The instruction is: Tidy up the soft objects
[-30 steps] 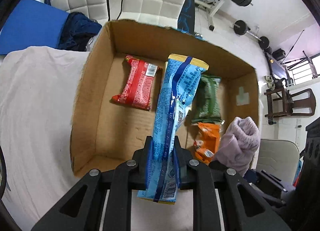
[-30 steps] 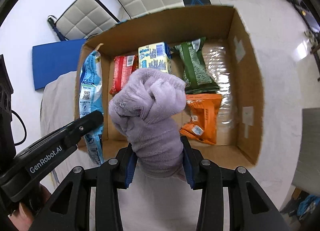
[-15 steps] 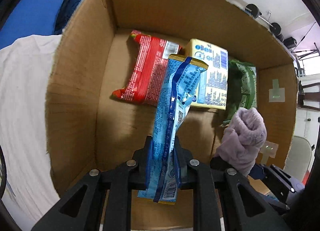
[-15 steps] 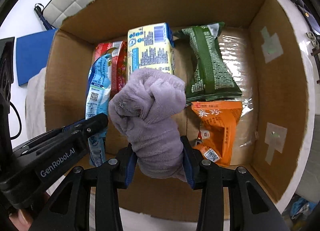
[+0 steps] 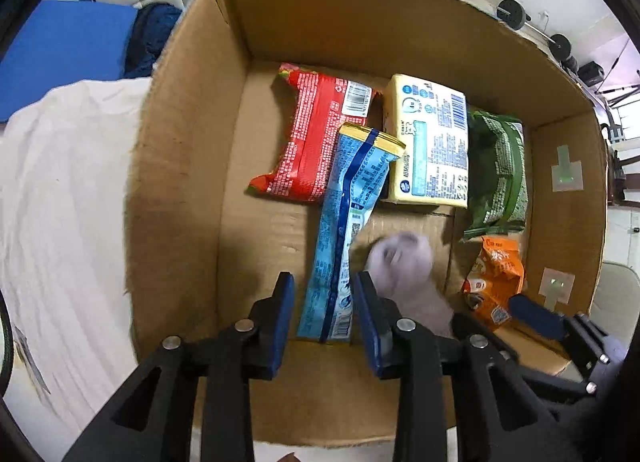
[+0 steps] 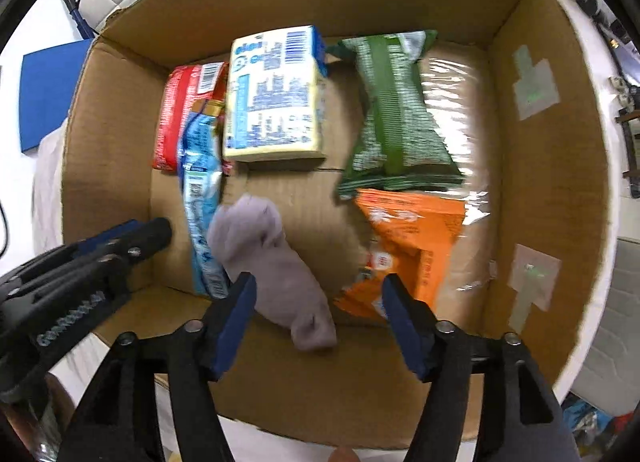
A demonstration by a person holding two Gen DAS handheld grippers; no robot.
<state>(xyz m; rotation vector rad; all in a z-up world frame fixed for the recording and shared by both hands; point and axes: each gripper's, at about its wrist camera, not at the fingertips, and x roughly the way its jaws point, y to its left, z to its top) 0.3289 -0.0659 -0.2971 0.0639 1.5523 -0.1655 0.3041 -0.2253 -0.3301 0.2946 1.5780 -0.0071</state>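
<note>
Left wrist view: left gripper (image 5: 323, 308) spread, jaws just opened, blue packet (image 5: 347, 222) loose between them and slumping onto the floor of the cardboard box (image 5: 176, 166), apparently released there. Ahead of it, red packet (image 5: 316, 138), yellow pack (image 5: 432, 142) and green bag (image 5: 498, 170) in a row; orange bag (image 5: 496, 278) off to its right.

Right wrist view: right gripper (image 6: 320, 320) also just opened wide, lilac sock (image 6: 276, 266) free between the pads, blurred, likely dropping beside the blue packet.
</note>
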